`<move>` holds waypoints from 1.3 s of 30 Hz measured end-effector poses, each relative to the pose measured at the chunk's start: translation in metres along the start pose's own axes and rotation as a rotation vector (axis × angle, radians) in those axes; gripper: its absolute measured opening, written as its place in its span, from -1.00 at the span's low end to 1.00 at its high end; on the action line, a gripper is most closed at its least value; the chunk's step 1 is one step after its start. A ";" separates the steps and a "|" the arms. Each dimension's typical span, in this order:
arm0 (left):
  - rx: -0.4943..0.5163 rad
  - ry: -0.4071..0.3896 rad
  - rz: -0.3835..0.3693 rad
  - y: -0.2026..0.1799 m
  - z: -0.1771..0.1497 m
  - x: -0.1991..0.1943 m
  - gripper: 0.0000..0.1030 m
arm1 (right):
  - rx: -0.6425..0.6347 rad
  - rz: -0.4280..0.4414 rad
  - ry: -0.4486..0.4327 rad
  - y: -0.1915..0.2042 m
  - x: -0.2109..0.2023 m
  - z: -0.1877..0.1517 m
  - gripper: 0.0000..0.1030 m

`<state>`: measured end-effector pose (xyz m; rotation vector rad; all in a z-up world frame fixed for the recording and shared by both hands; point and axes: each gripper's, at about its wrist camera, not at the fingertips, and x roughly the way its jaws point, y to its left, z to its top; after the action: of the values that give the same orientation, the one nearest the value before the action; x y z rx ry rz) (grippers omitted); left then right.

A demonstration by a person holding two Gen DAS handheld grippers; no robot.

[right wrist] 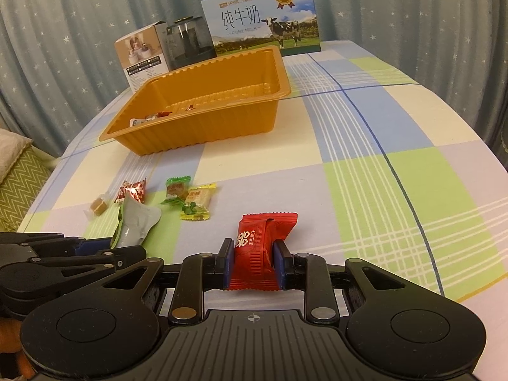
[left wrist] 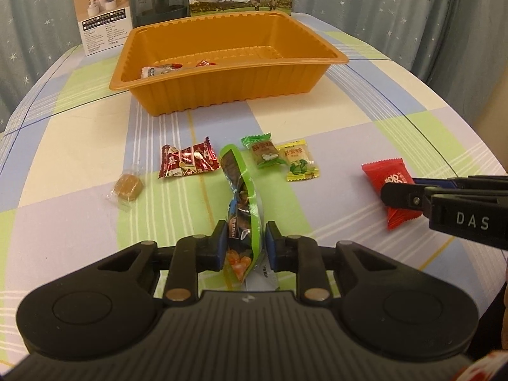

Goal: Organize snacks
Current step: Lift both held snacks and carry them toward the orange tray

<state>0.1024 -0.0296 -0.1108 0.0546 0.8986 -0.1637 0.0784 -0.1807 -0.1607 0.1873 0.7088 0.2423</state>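
Snacks lie loose near the front edge of the table (left wrist: 365, 117), with the orange tray (left wrist: 222, 95) toward its far edge already holding two or three wrapped pieces, count uncertain behind the tray wall. The left gripper (left wrist: 244, 244) pinches the green pouch (left wrist: 241, 190) near its lower end; the pouch is light, floppy film, likely to sag and twist, so grip across the sealed edge. The right gripper (right wrist: 254, 260) pinches the red packet (right wrist: 258, 247) at mid-body; its crinkly, slippery wrapper suits a grip on the filled centre.
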 end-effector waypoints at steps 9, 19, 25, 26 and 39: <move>-0.050 -0.028 0.000 0.006 0.003 -0.019 -0.59 | -0.020 0.014 -0.024 0.010 -0.010 0.006 -0.49; -0.081 -0.087 0.006 0.009 0.025 -0.044 -0.59 | -0.038 0.030 -0.073 0.023 -0.030 0.023 -0.49; -0.093 -0.107 -0.003 0.009 0.035 -0.054 -0.59 | -0.048 0.030 -0.099 0.027 -0.039 0.032 -0.49; -0.094 -0.109 -0.004 0.009 0.036 -0.055 -0.59 | -0.049 0.030 -0.102 0.027 -0.040 0.032 -0.49; -0.109 -0.127 -0.022 0.013 0.050 -0.062 -0.59 | -0.059 0.037 -0.117 0.030 -0.044 0.042 -0.49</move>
<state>0.1055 -0.0153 -0.0316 -0.0670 0.7801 -0.1372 0.0689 -0.1678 -0.0950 0.1565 0.5818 0.2847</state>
